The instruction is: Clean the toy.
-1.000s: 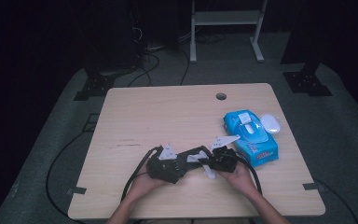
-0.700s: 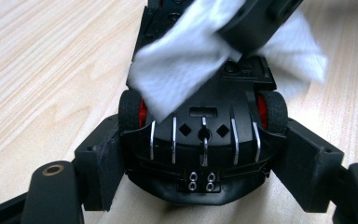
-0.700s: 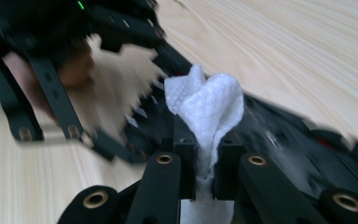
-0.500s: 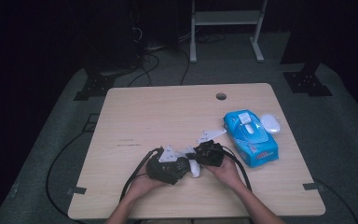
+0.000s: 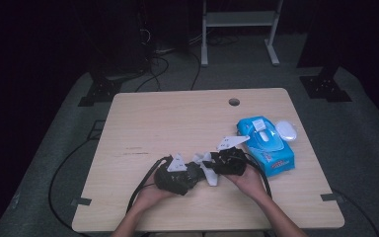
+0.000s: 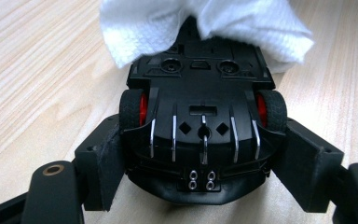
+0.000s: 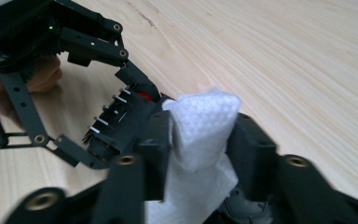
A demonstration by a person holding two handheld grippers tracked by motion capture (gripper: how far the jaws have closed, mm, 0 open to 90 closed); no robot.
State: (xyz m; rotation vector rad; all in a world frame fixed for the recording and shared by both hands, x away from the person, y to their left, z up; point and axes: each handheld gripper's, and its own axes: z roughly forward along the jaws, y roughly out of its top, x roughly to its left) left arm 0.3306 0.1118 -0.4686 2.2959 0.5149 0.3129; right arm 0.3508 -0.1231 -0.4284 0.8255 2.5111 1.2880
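A black toy car (image 6: 200,126) with red wheel hubs lies belly-up between the jaws of my left gripper (image 6: 205,163), which is shut on its sides. In the high view the left gripper (image 5: 197,174) sits near the table's front edge. My right gripper (image 5: 213,165) faces it from the right. A folded white tissue (image 7: 200,121) stands between the right gripper's (image 7: 198,149) jaws, which have just been opening. It still touches both pads. The tissue (image 6: 205,28) drapes over the car's far end.
A blue wipes pack (image 5: 266,143) lies to the right of the grippers, with a white oval object (image 5: 286,131) beside it. The wooden table (image 5: 177,118) has a cable hole (image 5: 234,102) at the back. Black cables trail off the left front edge.
My right gripper has moved left with the tissue, up against the car in the left gripper. The left hand has stayed in place.
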